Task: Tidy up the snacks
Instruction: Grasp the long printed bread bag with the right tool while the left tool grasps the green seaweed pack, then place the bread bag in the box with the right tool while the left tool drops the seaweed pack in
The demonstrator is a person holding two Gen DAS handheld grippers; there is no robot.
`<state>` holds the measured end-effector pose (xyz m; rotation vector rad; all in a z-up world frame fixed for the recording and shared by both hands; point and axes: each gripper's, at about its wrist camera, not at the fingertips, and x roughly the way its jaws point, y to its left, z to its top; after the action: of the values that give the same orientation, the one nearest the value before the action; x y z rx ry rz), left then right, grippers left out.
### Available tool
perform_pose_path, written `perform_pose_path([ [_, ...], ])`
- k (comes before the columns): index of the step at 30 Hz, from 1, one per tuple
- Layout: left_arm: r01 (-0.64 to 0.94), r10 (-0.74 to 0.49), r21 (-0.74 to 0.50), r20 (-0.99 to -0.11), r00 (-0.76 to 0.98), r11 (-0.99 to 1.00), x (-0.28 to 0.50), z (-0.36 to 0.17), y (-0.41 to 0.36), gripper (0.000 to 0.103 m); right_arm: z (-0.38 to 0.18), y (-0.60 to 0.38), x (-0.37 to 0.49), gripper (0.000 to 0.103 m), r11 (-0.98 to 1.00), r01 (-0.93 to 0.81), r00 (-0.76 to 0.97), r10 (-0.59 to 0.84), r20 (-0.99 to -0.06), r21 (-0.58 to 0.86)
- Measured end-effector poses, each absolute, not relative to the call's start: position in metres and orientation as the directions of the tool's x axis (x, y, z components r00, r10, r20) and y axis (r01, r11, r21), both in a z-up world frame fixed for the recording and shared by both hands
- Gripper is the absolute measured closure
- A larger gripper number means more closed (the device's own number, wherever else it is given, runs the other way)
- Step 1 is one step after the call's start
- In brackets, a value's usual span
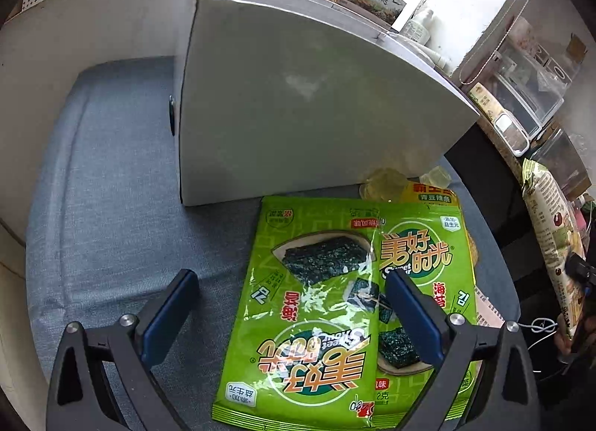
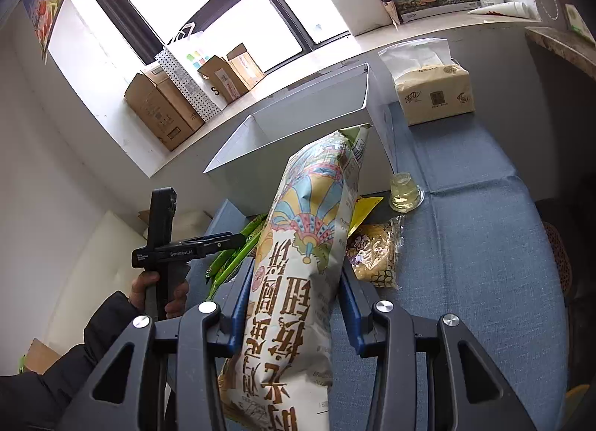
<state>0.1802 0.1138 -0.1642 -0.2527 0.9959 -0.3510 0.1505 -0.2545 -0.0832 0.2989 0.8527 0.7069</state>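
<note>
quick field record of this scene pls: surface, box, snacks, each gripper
surface: blue cloth
box: white box, open top, on the cloth
snacks on cloth: two green seaweed packs overlapping; jelly cup; clear bag of yellow snacks
left gripper: open, above the seaweed packs
right gripper: shut on tall patterned snack bag

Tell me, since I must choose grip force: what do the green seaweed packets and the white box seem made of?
Green seaweed packets: glossy plastic film, judging by glare streaks and wrinkles. White box: probably matte cardboard or paperboard; flat, dull sides, thin edges.
</note>
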Motion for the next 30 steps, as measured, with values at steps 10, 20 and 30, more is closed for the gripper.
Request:
perform_pose_path([
  [10, 0.174, -0.380, -0.342, -0.756, 0.532, 0.924, 0.158, -0.147, 0.114, 0.035, -0.085, -0.250, 0.150, 0.057, 0.733, -0.458, 0.442, 0.678, -0.587, 0.503],
  [20, 0.070, -0.166, -0.167, -0.680, 0.715, 0.984, 0.088, -0.076, 0.093, 0.035, -0.083, -0.245, 0.148, 0.057, 0.739, -0.465, 0.449, 0.672, -0.589, 0.488],
  [30, 0.008, -0.085, -0.125, -0.622, 0.778, 0.992, 0.102, -0.018, 0.047, 0.035, -0.053, -0.230, 0.172, 0.057, 0.748, -0.492, 0.499, 0.662, -0.560, 0.446],
])
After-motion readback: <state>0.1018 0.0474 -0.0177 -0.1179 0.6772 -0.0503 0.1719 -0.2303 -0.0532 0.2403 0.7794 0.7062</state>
